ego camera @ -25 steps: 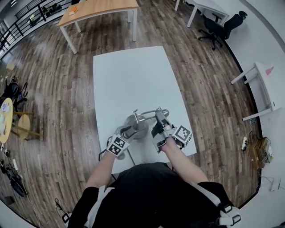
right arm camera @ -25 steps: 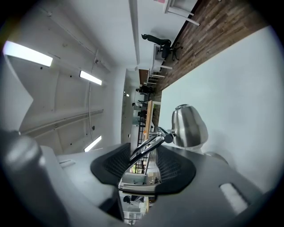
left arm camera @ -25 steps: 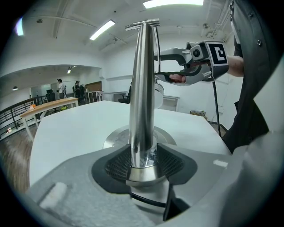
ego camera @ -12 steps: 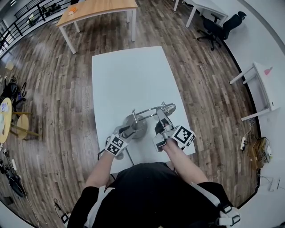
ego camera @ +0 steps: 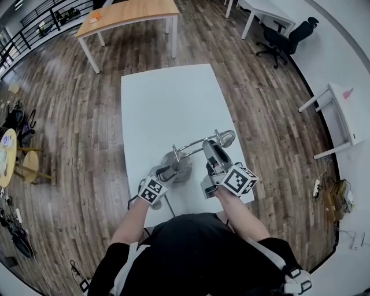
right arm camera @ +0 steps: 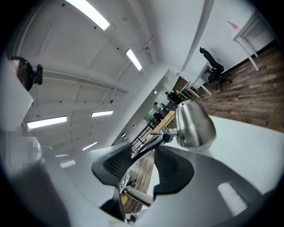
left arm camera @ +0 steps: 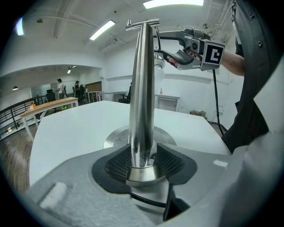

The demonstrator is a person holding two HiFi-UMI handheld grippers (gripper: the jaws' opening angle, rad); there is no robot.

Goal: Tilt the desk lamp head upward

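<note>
A silver desk lamp stands on the white table (ego camera: 167, 104), its round base (ego camera: 180, 163) near the front edge. My left gripper (ego camera: 166, 171) is shut on the upright post (left arm camera: 142, 97) just above the base (left arm camera: 114, 138); both pads (left arm camera: 119, 165) press the post. The thin upper arm (ego camera: 196, 144) runs right to the dome-shaped lamp head (ego camera: 227, 137). My right gripper (ego camera: 213, 151) straddles that arm just behind the head (right arm camera: 194, 125). Its jaws (right arm camera: 148, 153) are closing, with the arm (right arm camera: 143, 150) between them and a gap still showing beside it.
A wooden table (ego camera: 130, 11) stands at the back, with an office chair (ego camera: 283, 33) and a white desk (ego camera: 347, 107) to the right. Wood floor surrounds the table. The lamp's cable (left arm camera: 146, 201) runs under my left gripper.
The lamp's arm and head have swung right and away from me, and my right gripper has gone with them. The left gripper has stayed on the post.
</note>
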